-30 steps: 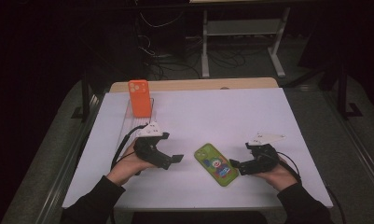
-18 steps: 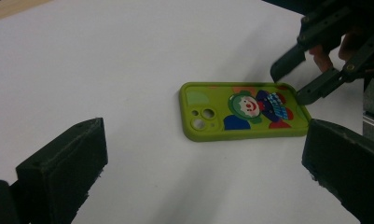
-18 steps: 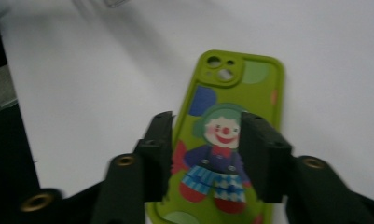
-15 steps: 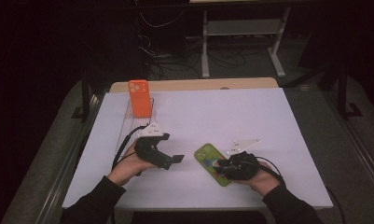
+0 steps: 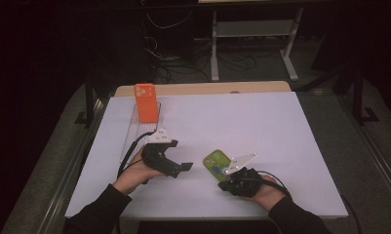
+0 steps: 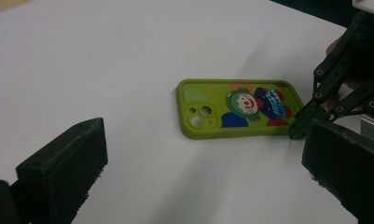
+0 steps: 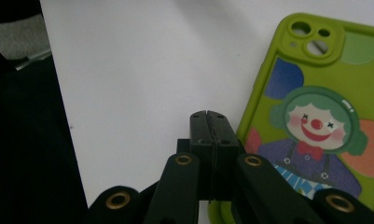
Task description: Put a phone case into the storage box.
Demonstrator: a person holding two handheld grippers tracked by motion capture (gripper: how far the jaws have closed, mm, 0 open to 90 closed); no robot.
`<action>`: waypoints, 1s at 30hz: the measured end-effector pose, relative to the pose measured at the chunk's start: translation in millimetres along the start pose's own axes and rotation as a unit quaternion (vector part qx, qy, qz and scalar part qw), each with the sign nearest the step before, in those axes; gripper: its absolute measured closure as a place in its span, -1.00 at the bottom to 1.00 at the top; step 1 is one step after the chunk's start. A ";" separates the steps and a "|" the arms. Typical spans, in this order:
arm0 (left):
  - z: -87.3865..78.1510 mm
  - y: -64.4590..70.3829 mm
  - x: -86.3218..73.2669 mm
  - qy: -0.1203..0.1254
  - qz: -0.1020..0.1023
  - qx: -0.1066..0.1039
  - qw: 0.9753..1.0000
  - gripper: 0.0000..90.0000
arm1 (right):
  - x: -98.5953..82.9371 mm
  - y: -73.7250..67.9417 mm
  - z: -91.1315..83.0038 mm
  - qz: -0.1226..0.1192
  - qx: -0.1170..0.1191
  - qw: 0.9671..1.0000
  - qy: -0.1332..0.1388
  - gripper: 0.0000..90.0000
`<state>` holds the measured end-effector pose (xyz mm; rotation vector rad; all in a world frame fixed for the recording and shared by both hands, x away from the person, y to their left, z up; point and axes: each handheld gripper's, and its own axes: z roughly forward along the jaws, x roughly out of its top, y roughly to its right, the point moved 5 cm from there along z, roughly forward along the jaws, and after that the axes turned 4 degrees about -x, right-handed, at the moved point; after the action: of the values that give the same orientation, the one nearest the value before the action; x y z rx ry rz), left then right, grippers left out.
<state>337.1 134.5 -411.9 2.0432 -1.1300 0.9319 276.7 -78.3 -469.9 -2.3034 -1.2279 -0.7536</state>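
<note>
- High view: the green case (image 5: 217, 163) lies flat, picture side up, on the white table (image 5: 261, 126), toward the near edge and a little right of the middle.
- Right gripper view: the right gripper (image 7: 211, 128) has its jaws pressed together with nothing between them, the tips at the case's (image 7: 315, 116) near corner, touching or just beside it; which one I cannot tell.
- Risk, as I judge it: closed tips can only push. A nudge at a corner would likely spin the case or skate it across the smooth table rather than lift it.
- If the jaws open here, one could ride onto the printed face instead of taking the rim, and the soft rim could slip out.
- Left gripper view: the left gripper (image 6: 194, 186) has its jaws wide apart, aimed at the case's (image 6: 236, 109) long side, well short of it. A shoved case could slide into it, or the two tools could collide.
- Farther off, an orange case (image 5: 145, 102) stands upright in a clear stand near the far left corner, out of harm's way.
</note>
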 end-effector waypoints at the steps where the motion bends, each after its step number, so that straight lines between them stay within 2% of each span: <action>1: 0.1 0.2 0.0 0.000 0.000 0.000 1.000 -1.00 | -0.9 0.2 0.6 -0.002 -0.001 1.000 -0.003 0.96; 7: -0.4 -0.4 -0.2 -0.001 -0.002 0.001 1.000 -1.00 | -5.7 2.4 1.7 -0.016 -0.022 0.999 -0.022 0.96; 8: -0.5 -0.4 -0.1 0.000 -0.002 0.001 1.000 -1.00 | -7.2 6.0 2.2 -0.031 -0.031 0.999 -0.025 0.96; 17: -0.5 -0.2 -0.1 0.000 -0.003 0.000 1.000 -1.00 | -12.6 22.7 -6.5 0.000 -0.049 0.999 -0.022 0.96; 22: -0.4 -0.1 0.0 0.001 -0.004 0.000 1.000 -1.00 | -16.7 35.6 -11.9 0.009 -0.063 0.998 -0.022 0.96; 25: -0.1 0.5 -0.1 0.000 -0.002 -0.001 1.000 -1.00 | -18.3 39.9 -13.8 0.015 -0.062 0.998 -0.018 0.96; 28: 0.6 1.3 0.0 0.002 -0.004 -0.003 1.000 -1.00 | -14.7 38.9 -20.3 0.023 -0.048 0.999 0.003 0.95; 30: 0.5 0.9 -0.1 0.001 -0.003 -0.002 1.000 -1.00 | -12.2 41.2 -26.2 0.024 -0.051 0.998 0.018 0.86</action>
<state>336.4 133.8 -412.2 2.0404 -1.1243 0.9269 299.0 -122.7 -462.1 -2.3798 -1.1396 -0.8561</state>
